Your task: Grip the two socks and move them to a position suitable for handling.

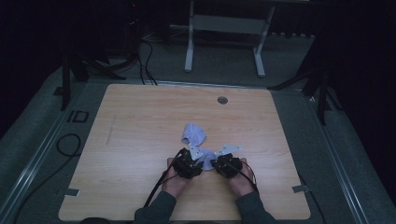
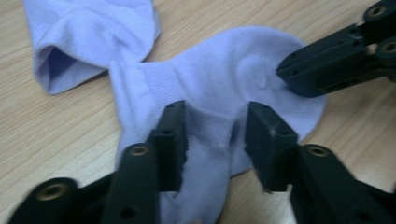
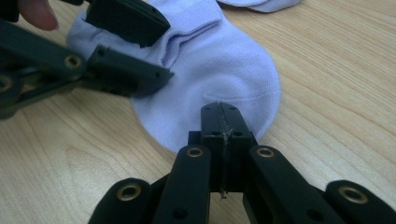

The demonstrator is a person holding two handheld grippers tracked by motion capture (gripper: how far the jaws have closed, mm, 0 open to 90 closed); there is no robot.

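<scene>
Two pale lavender socks lie on the wooden table (image 1: pixel 130 140). The near sock (image 2: pixel 224 70) (image 3: pixel 219 60) (image 1: pixel 206 161) lies flat between my grippers, and the second sock (image 2: pixel 93 32) (image 1: pixel 194 133) is bunched just beyond it. My left gripper (image 2: pixel 215 126) (image 1: pixel 194 157) is open, its jaws either side of the near sock's ribbed cuff. My right gripper (image 3: pixel 223 109) (image 2: pixel 285 74) (image 1: pixel 215 162) is shut, its tip pinching the rounded toe end of the near sock, where the fabric dimples.
A round grommet (image 1: pixel 222 100) is set in the table near its far edge. Cables (image 1: pixel 67 147) run on the floor to the left, and a white stand's legs (image 1: pixel 224 46) are behind the table. Bare wood surrounds the socks.
</scene>
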